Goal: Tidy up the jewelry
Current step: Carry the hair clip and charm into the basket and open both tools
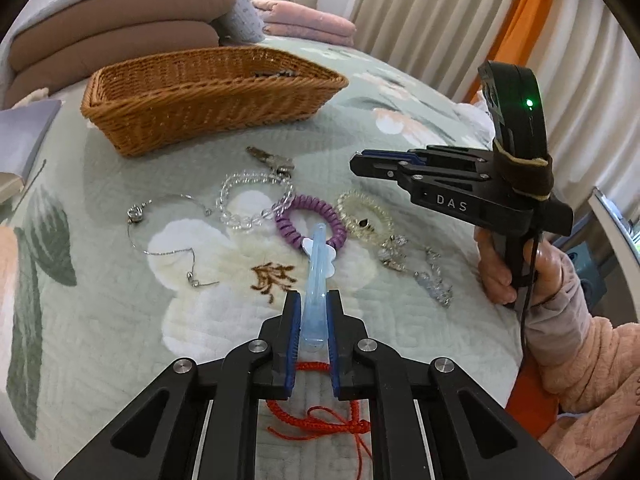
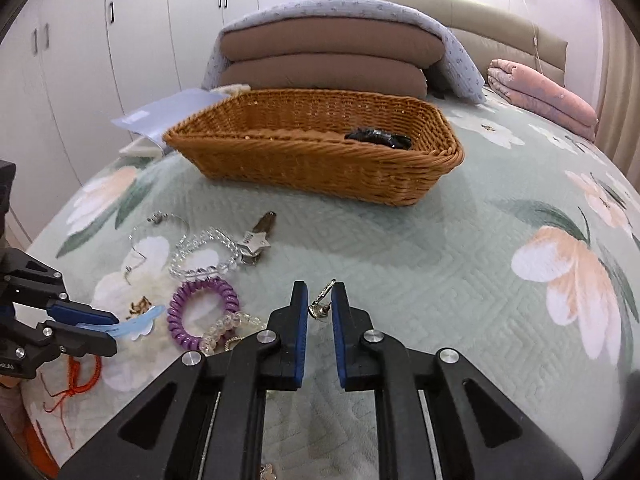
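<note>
My left gripper (image 1: 313,300) is shut on a pale blue hair clip (image 1: 316,276) with a white flower, held just above the quilt; it also shows in the right wrist view (image 2: 132,326). My right gripper (image 2: 320,300) is shut on a small silver earring (image 2: 322,302) and hovers right of the jewelry pile; in the left wrist view (image 1: 360,162) its jaws look closed. On the quilt lie a purple coil hair tie (image 1: 312,220), a clear bead bracelet (image 1: 252,200), a silver wire bangle (image 1: 160,224) and a red cord (image 1: 320,420). The wicker basket (image 2: 320,160) holds a dark item (image 2: 378,138).
A clear coil tie (image 1: 364,212), crystal earrings (image 1: 416,268) and a star clip (image 1: 276,160) also lie on the floral quilt. Stacked brown pillows (image 2: 328,56) and a pink folded blanket (image 2: 540,96) sit behind the basket. A booklet (image 2: 172,114) lies left of it.
</note>
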